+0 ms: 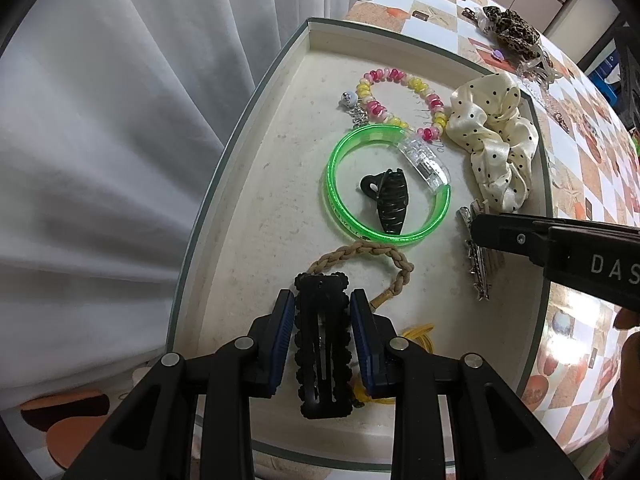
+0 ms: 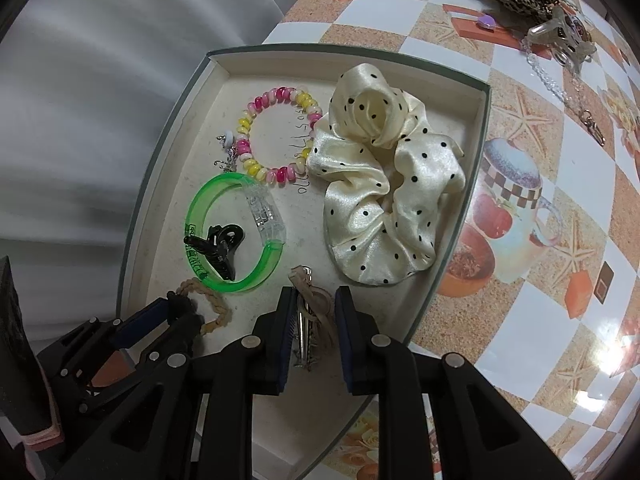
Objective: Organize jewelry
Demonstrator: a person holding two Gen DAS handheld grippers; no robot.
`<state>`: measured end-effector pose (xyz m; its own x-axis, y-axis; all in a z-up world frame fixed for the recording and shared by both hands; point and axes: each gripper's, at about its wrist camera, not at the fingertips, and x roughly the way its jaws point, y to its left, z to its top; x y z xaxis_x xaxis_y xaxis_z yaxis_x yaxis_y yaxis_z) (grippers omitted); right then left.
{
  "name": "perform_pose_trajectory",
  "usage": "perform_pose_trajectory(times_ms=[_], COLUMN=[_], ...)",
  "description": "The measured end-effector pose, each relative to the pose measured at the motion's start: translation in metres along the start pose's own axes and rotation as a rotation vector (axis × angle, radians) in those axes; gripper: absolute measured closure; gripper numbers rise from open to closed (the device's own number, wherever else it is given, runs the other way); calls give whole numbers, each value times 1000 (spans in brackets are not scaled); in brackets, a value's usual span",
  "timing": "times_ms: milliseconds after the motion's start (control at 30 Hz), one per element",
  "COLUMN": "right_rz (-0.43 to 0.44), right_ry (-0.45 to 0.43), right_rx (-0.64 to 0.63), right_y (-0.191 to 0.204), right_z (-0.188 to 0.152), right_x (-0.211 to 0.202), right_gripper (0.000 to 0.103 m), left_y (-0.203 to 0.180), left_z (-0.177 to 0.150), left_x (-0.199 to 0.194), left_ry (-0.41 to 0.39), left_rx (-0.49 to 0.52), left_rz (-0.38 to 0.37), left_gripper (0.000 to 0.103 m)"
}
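Only the left wrist view shows the scalloped black clip (image 1: pixel 322 344) between the left gripper's (image 1: pixel 322 320) jaws.

Tray (image 2: pixel 478 112): cream-white interior, grey-green rim; tablecloth (image 2: pixel 532 56) — checked white, tan and orange, printed with starfish and cups; scrunchie (image 2: pixel 384 184): cream satin, black polka dots; beaded bracelet (image 2: pixel 276 136): pink, yellow and white beads; bangle (image 1: pixel 340 216) — translucent neon green with a clear section; claw clip (image 1: pixel 388 202): black; scalloped snap clip (image 1: pixel 322 344): black; braided cord (image 1: pixel 360 250): tan; hair clip (image 2: pixel 305 328): silver metal; second scrunchie (image 1: pixel 514 28): leopard print; curtain (image 1: pixel 120 120): white.
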<state>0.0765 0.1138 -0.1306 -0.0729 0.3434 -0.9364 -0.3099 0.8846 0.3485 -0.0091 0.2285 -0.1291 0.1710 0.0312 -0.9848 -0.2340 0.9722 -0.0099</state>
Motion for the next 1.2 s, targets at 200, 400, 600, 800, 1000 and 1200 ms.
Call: perform_pose_trajectory(times_ms=[200,400,600,800,1000,1200], right_rz=[15,31,27,-8,-34,-63], right_ry=[-12,-26,-34,-26,-33,-45], right_rx=[14,23,21,28,10,-24], right_y=[-2,-2,-3,-7,-4,7], right_z=[-2,-4,-9,-21,-32,-36], right_x=[-15,-36,-54,-69,-93,-111], right_gripper=[63,57,46,32,24,22], left_y=[-7,-14,-12,-10,-10,-9], left_z=[-1,0,-6,-11,-15,-16], left_x=[-13,-29,-42,-57,-78,-96], left_ry=[-51,-68,-64,-62,-94,-109], left_rx=[-6,-5,-17,-26,-22,-23], left_rz=[25,29,26,9,55,71], left_gripper=[9,9,9,0,0,0])
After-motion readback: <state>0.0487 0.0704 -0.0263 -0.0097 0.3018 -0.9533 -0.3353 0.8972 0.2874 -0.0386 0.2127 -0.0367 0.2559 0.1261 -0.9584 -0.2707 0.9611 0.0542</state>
